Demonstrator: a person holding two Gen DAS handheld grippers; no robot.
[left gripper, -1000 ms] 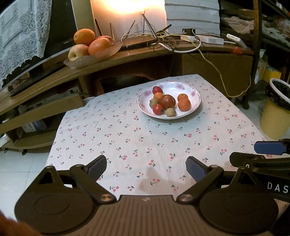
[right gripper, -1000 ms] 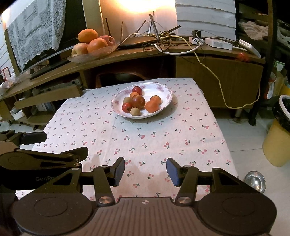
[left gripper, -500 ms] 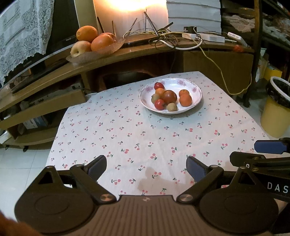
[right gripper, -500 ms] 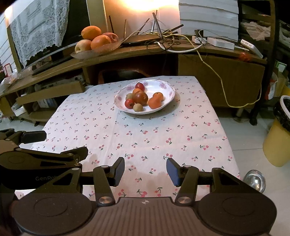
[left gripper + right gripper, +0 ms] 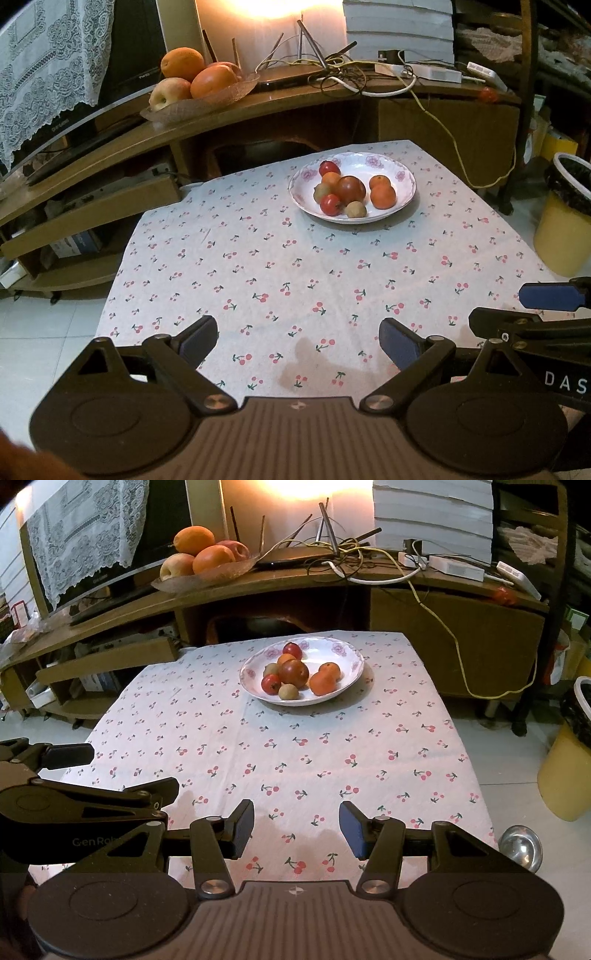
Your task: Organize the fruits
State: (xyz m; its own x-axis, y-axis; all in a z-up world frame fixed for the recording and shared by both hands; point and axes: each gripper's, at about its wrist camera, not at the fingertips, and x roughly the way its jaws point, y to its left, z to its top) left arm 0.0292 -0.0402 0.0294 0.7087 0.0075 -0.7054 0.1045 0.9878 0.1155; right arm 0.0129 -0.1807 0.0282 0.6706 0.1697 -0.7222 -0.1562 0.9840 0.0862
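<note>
Near the far edge of the tabletop (image 5: 295,280): white floral plate (image 5: 400,173) holding mixed small fruits (image 5: 350,189), red, orange and brownish, clustered together. Over the near edge: left gripper (image 5: 297,341) and right gripper (image 5: 296,827), side by side, jaws of both parted and empty, well apart from the plate.

Left gripper (image 5: 297,341) open, empty, over cherry-print surface (image 5: 258,266). White plate (image 5: 402,173) far side holds fruits (image 5: 351,190), probably seven.
</note>
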